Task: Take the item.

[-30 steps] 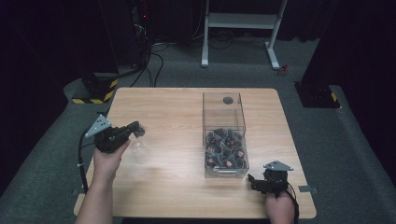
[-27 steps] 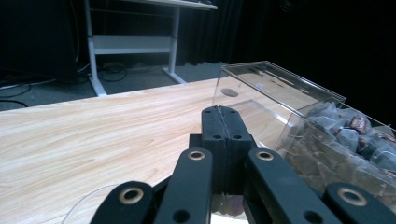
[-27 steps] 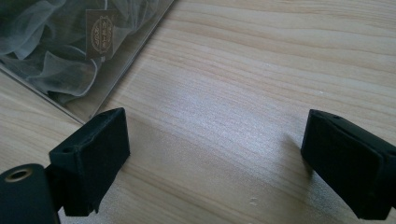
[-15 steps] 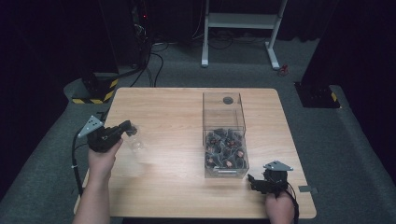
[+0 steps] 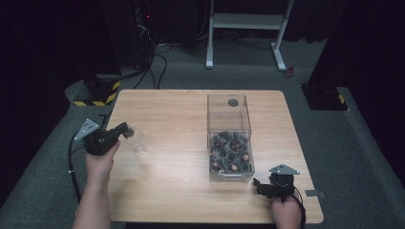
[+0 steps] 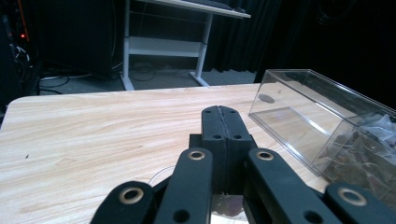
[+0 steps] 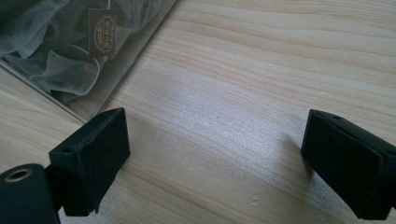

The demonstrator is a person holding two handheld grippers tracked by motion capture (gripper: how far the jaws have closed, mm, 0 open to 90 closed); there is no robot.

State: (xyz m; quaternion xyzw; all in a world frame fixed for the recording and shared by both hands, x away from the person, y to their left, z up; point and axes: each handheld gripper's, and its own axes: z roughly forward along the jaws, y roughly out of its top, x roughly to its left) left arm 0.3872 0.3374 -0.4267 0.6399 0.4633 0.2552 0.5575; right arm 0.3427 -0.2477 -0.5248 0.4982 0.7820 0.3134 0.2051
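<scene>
Over the table's left side, left gripper [image 5: 125,130] level, fingers together; right gripper [image 5: 258,184] fingers apart.

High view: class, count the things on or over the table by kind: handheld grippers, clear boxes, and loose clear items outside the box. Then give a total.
Grippers: 2 (left gripper, right gripper)
Clear box: 1
Loose clear item: 1
Total: 4

Closed gripper [image 6: 220,122] beside clear box [image 6: 322,126]
</scene>
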